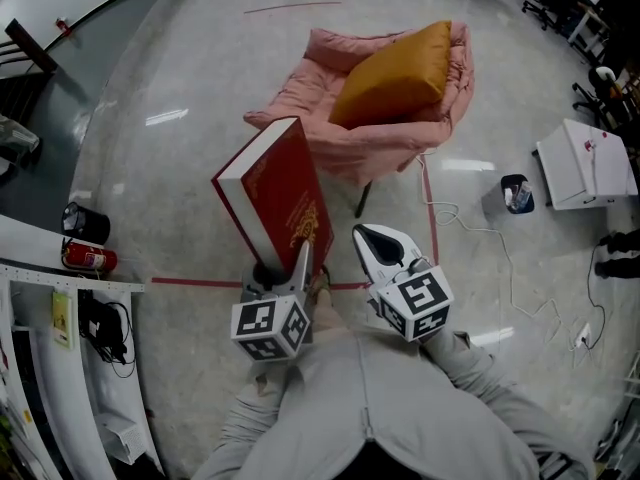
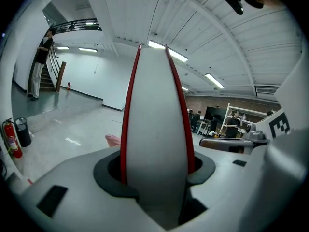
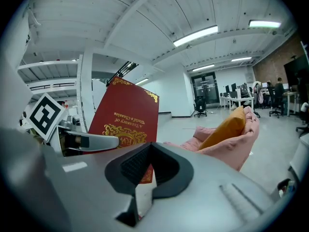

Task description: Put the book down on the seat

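Note:
A thick red book (image 1: 275,193) with gold print stands upright, its lower edge clamped in my left gripper (image 1: 290,260). In the left gripper view the book's page edge (image 2: 157,129) fills the middle between the jaws of that gripper (image 2: 155,175). My right gripper (image 1: 378,246) is to the right of the book, its jaws together with nothing in them. In the right gripper view the book's cover (image 3: 125,115) is at the left beyond the right gripper (image 3: 145,178). The seat, a pink padded chair (image 1: 330,143) with an orange cushion (image 1: 395,73), stands just beyond the book.
A fire extinguisher (image 1: 88,258) and a black bin (image 1: 85,223) stand at the left by white shelving. A white box (image 1: 585,163), a small bin (image 1: 515,193) and a floor cable (image 1: 500,253) lie to the right. A person (image 2: 41,64) stands on far stairs.

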Demonstrator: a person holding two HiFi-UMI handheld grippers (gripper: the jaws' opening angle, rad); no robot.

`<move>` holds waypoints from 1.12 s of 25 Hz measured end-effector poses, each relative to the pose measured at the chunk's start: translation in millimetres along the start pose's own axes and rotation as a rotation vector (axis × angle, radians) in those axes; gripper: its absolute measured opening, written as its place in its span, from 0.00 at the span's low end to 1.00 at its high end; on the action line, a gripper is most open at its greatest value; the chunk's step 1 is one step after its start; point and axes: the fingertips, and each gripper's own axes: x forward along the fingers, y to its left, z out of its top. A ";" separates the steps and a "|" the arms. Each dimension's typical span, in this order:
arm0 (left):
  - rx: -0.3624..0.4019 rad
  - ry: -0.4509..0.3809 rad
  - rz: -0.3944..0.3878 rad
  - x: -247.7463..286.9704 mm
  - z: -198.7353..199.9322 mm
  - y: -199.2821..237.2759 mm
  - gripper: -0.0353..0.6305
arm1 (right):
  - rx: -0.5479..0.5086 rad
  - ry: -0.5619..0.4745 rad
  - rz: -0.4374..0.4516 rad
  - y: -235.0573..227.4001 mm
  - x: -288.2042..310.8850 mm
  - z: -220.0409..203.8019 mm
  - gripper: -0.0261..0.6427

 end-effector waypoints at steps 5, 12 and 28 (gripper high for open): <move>0.008 0.015 -0.006 28.6 21.3 24.5 0.41 | 0.007 0.003 -0.006 -8.6 42.0 15.3 0.04; 0.026 0.027 -0.018 72.8 49.9 60.2 0.41 | 0.015 0.008 -0.007 -20.4 102.5 32.6 0.04; 0.046 0.056 -0.078 153.5 85.9 115.5 0.41 | 0.017 0.053 -0.016 -38.7 207.1 46.9 0.04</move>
